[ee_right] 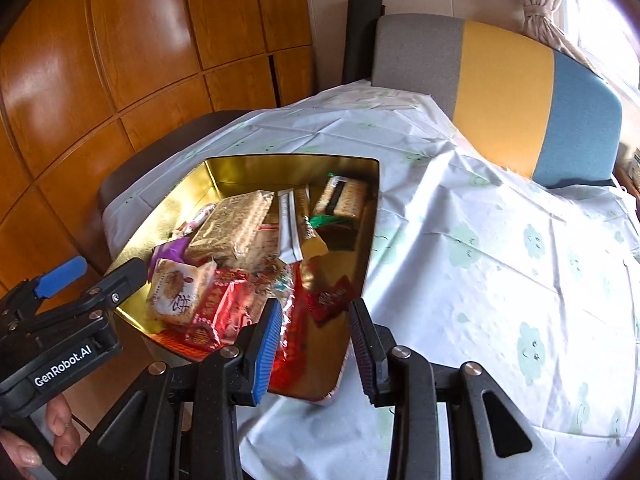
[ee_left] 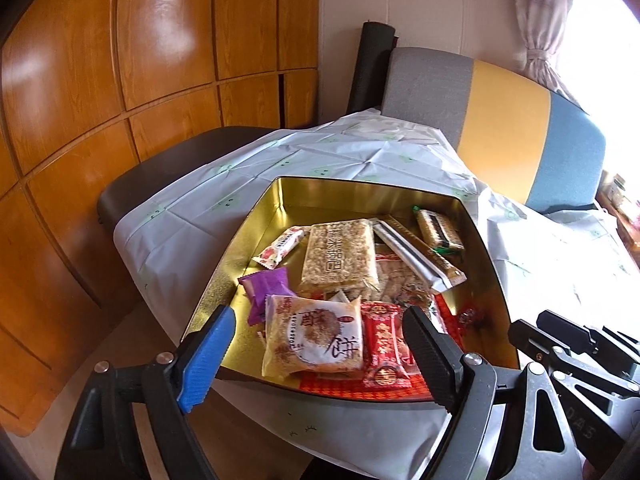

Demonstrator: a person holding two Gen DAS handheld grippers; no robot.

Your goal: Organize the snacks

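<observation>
Both point steeply down over the gold tin (ee_left: 360,190): left gripper (ee_left: 320,330) spread wide and empty, right gripper (ee_right: 314,322) narrowly parted, empty.

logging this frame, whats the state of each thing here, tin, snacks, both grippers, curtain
gold tin: lid off, on the tablecloth
snack packets: sealed, piled inside the tin
left gripper: open wide, empty
right gripper: partly open, empty
curtain: tied back

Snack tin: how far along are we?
Looks mostly done: the snacks sit loose in the gold tin, including the purple packet and rice-cracker bar. In hand: nothing; left gripper and right gripper are both empty. No stray snacks visible on the tablecloth.
</observation>
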